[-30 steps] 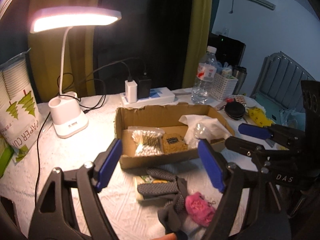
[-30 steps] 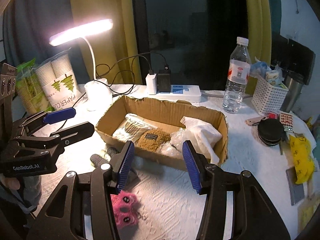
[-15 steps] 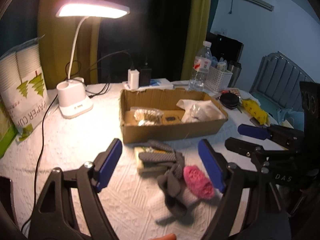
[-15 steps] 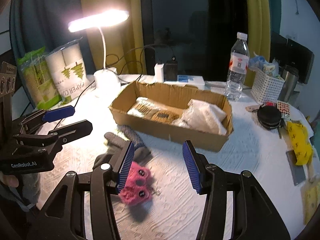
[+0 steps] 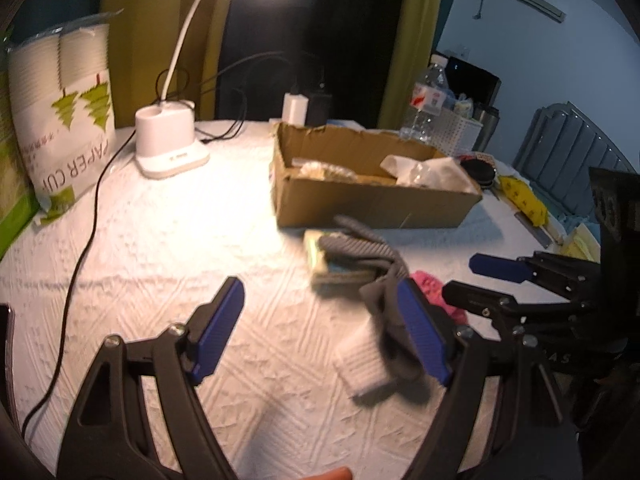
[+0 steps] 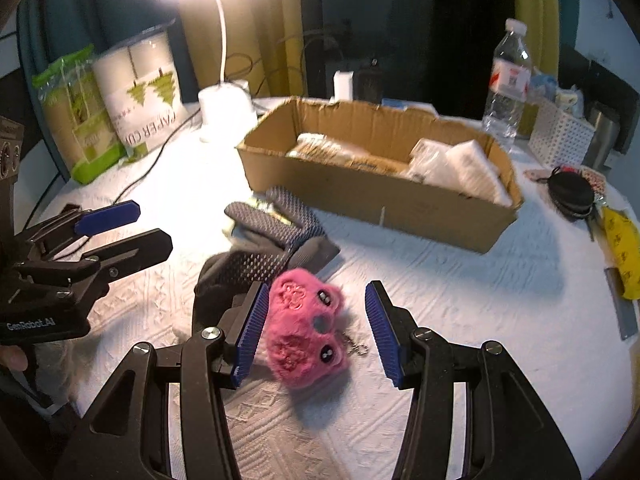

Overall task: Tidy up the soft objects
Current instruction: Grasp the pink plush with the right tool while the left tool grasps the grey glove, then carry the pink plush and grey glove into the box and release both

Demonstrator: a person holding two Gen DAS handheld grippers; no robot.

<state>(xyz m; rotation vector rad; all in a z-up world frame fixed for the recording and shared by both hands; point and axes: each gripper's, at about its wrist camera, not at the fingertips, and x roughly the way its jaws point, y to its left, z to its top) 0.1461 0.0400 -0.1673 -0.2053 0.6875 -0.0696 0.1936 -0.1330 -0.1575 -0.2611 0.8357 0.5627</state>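
Observation:
A pink fluffy plush keychain (image 6: 306, 328) lies on the white tablecloth between the open fingers of my right gripper (image 6: 316, 332); it is partly hidden in the left wrist view (image 5: 430, 286). Grey dotted gloves (image 6: 272, 240) lie beside it, over a small packet (image 5: 316, 252). My left gripper (image 5: 320, 332) is open and empty above bare cloth, left of the gloves (image 5: 384, 280). The cardboard box (image 6: 380, 196) behind holds bagged items and also shows in the left wrist view (image 5: 372, 204).
A lit desk lamp (image 5: 170, 140) and paper cup bag (image 5: 64, 108) stand at the left. A water bottle (image 6: 508, 80), white basket (image 6: 560, 136), black pouch (image 6: 572, 194) and yellow item (image 6: 620, 252) sit at the right. A black cable (image 5: 86, 240) crosses the cloth.
Both grippers pulled back and lowered toward the near table. The pink plush now lies between the right gripper's fingers. The left gripper shifted left of the gloves.

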